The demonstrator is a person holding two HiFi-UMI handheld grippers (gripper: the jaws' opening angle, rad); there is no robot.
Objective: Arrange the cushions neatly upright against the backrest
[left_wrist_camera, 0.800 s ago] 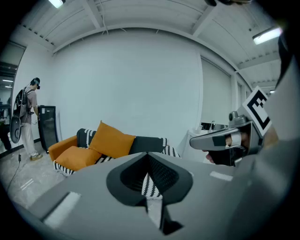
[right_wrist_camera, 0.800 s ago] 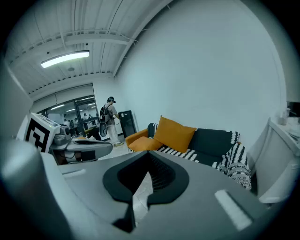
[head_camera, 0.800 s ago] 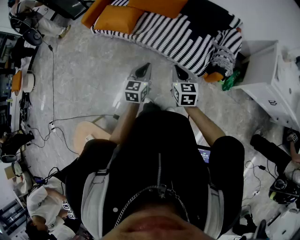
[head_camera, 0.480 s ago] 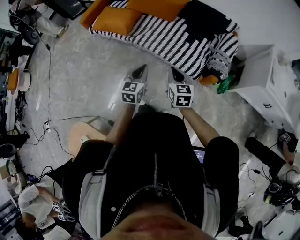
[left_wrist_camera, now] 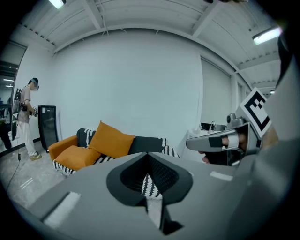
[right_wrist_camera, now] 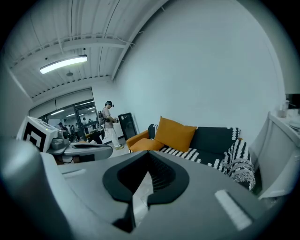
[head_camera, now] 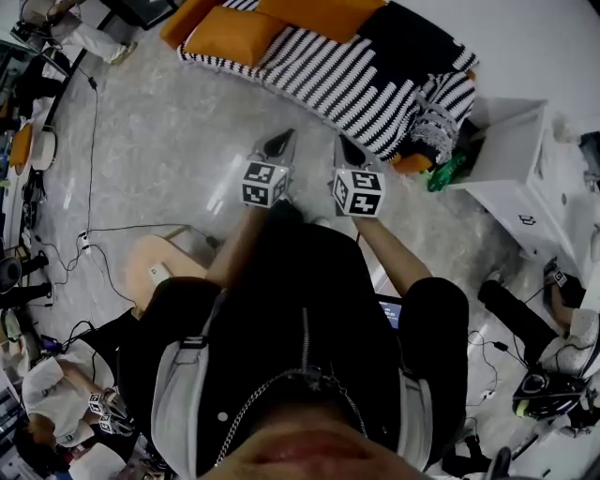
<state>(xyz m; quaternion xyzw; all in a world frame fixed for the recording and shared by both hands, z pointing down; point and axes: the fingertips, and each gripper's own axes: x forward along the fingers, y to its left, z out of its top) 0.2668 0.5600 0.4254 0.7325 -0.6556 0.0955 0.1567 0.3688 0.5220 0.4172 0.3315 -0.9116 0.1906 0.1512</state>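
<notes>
Left gripper [head_camera: 280, 142], right gripper [head_camera: 346, 147] shut as before, sofa [head_camera: 375, 70] perhaps nearer

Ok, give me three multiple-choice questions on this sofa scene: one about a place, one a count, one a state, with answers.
1. Where does the flat orange cushion lie?
A. on the sofa seat, at its left end in the head view
B. on the floor
C. in a gripper's jaws

2. How many orange cushions are on the sofa?
A. one
B. two
C. four

3. How do the left gripper and right gripper stand?
A. both shut and empty
B. both wide open
C. each clamped on a cushion

Answers:
1 A: it lies flat on the seat at that end.
2 B: the flat one plus the upright cushion leaning on the backrest.
3 A: each gripper view shows the jaws together with nothing between them, short of the sofa.
</notes>
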